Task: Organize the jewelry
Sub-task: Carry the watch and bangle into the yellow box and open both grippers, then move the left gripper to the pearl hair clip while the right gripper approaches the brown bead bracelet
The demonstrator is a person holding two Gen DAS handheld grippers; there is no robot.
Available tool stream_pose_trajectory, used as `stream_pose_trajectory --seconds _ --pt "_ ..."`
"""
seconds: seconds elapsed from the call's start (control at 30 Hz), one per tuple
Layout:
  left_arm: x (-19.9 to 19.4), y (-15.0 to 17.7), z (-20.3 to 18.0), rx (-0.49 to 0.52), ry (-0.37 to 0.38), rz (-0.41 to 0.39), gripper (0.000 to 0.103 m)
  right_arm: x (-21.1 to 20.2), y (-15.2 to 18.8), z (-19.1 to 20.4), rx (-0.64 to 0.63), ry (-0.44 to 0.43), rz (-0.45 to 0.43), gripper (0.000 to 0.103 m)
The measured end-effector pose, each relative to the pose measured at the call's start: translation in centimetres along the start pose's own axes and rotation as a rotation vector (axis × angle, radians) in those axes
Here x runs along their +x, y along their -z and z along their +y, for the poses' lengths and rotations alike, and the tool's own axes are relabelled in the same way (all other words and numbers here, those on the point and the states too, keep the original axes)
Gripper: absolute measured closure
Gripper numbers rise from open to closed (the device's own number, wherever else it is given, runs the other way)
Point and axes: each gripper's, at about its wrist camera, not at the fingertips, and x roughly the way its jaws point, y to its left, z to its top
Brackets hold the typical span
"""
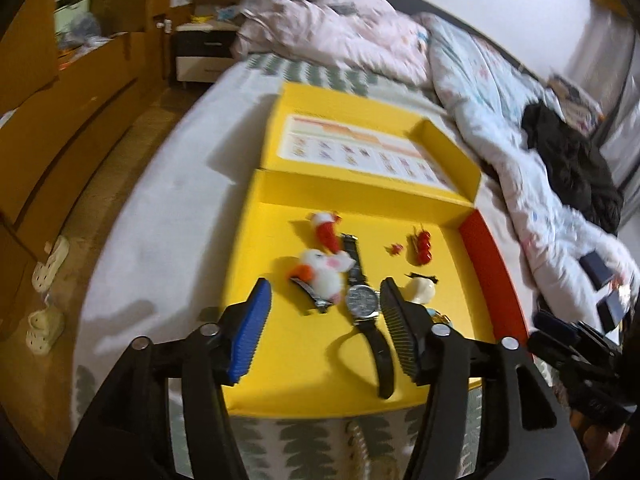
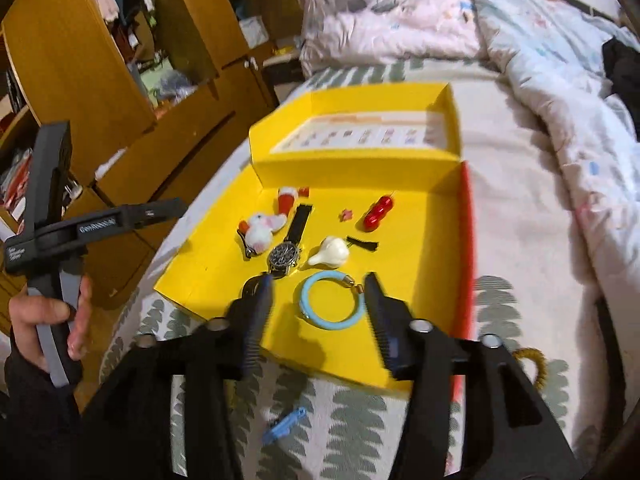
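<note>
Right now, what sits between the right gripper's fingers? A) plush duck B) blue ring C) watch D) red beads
B: in the right wrist view the open right gripper frames the blue ring on the yellow box, while the watch lies just beyond its left finger.

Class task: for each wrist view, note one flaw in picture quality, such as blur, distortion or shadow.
Left wrist view: fisheye bends the bed edge, and the round-faced black-strapped wristwatch casts a hard shadow on the yellow cardboard box. Right wrist view: motion blur smears the light blue ring bracelet.
</note>
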Motion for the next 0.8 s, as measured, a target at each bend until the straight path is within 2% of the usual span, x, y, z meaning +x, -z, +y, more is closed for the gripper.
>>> stream_pose_trajectory --seconds 0.17,0.3,0.53,0.63,0.8 --pt "-2.6 1.6 3.4 -0.062 -0.059 -0.033 0.042 -3.5 1.6 -0.6 0.015 0.002 -0.043 0.047" --pt "-3.0 4.8 4.5 -0.091 -0.126 0.015 0.042 -5.5 3.5 -1.4 0.026 0.027 -0.05 0.047" --pt "-1.2 10.3 0.5 -0.017 -0.067 0.137 0.042 -8.2 6.3 -5.3 0.111 0.076 -0.043 0.047" --pt "-0.6 11.6 -1.0 0.006 -0.068 0.153 0.042 -9.6 7.5 -7.3 0.145 0.132 -0.047 0.047" --pt "0.4 13.3 -3.0 0.028 -0.076 0.179 0.042 -10.7 9.7 -10.6 0.215 0.179 -0.024 0.047"
